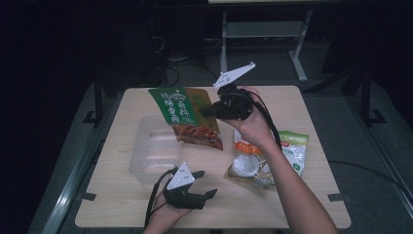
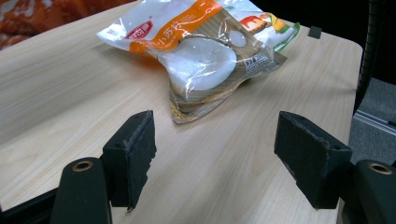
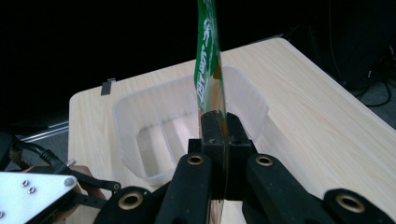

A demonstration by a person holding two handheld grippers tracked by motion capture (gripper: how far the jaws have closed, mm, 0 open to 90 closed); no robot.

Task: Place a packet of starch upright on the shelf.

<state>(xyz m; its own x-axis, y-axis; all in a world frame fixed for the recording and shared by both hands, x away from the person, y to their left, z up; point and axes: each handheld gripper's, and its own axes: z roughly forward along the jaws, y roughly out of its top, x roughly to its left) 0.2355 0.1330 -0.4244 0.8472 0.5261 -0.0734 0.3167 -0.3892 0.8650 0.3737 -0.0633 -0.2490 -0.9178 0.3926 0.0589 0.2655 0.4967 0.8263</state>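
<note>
Wooden table [image 1: 292, 102] — right tongs [image 1: 208, 111] raised, clamping green packet [image 1: 181, 111] above clear tub [image 1: 146, 161]; left tongs [image 1: 204, 184] low, wide.

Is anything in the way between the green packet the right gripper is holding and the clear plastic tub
Nothing visible. The right gripper is shut on the green packet, which hangs above the clear tub. The tub looks empty, and the left gripper sits off to the tub's near side.

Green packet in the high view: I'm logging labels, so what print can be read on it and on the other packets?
Green packet: large yellow Chinese characters, too blurred to quote.
Orange packet: white Chinese characters and a red logo, unreadable; its barcode label too small.
Packet with green edge: print too small to read.
</note>
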